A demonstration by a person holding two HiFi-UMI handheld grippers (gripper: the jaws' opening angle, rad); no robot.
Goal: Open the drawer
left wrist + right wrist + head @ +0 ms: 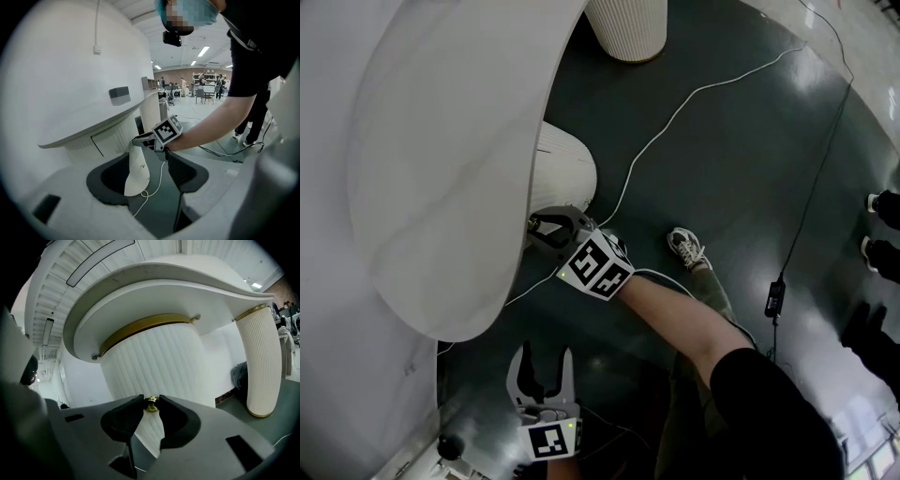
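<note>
- The white curved surface (441,169) overhangs the ribbed drawer unit (154,362) and hides most of it in the head view.
- The dark floor (722,169) spreads out below and to the right of the drawer unit.
- The drawer unit is a rounded white ribbed body just under the surface, with a gold band (140,326) round its top. It narrows toward the floor.
- A second ribbed column (260,362) stands on the floor to the right of the drawer unit, well apart from it.
- The person's bare forearm (684,319) reaches across the floor toward the drawer unit. A shoe (686,247) is planted to the unit's right.
- The right gripper (151,399) is at the drawer unit's front, pointing nearly level. Its fingers are clenched on the gold knob from both sides.
- Its marker cube (597,265) sits just right of the unit in the head view.
- The left gripper (546,361) hangs below the drawer unit in the head view, apart from it. Its fingers are spread wide and released, with only floor between them.
- A white cable (675,117) trails over the floor from the foot of the drawer unit toward the upper right.
- A black adapter (775,298) on a black lead lies far to the unit's right.
- The gold knob (151,404), small and round, stands out from the ribbed front of the drawer unit, below the gold band.
</note>
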